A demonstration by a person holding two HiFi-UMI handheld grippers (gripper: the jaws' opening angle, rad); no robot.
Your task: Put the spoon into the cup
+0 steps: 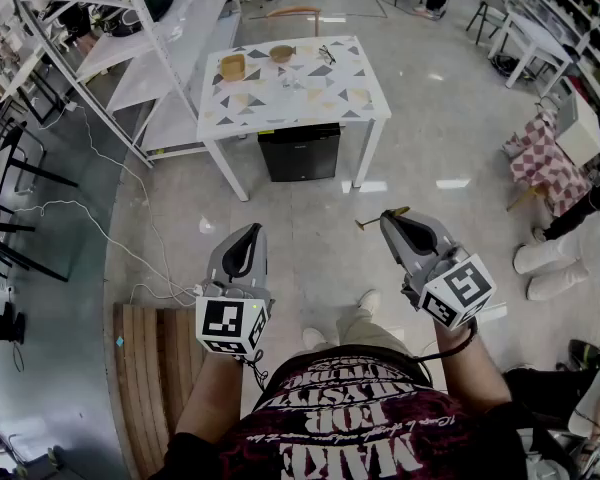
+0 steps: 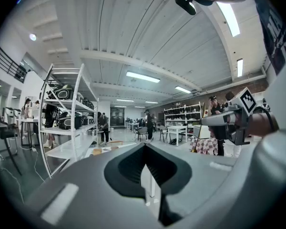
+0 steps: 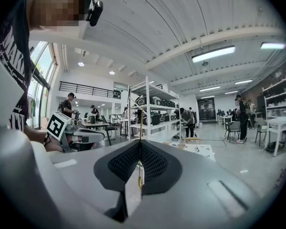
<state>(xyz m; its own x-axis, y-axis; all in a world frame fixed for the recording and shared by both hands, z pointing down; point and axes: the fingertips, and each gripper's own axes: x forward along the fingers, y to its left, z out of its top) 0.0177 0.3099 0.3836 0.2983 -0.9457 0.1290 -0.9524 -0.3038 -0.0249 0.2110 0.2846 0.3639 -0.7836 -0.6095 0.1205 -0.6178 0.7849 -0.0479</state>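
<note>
In the head view my right gripper (image 1: 390, 218) is shut on a thin gold spoon (image 1: 376, 220), which pokes out leftward from the jaw tips above the floor. The right gripper view shows the spoon (image 3: 140, 173) edge-on, pinched between the dark pads. A tan cup (image 1: 232, 66) stands on the far-left part of the white patterned table (image 1: 350, 108), well ahead of both grippers. My left gripper (image 1: 254, 230) is shut with nothing in it and is held at waist height. In the left gripper view its jaws meet at the tip (image 2: 144, 145).
A brown bowl (image 1: 282, 53) and a pair of glasses (image 1: 327, 55) also lie on the table. A black box (image 1: 298, 151) sits beneath it. White shelving (image 1: 130, 28) stands to the left, a wooden pallet (image 1: 150, 358) at my left foot, and a checked cloth (image 1: 540, 158) to the right.
</note>
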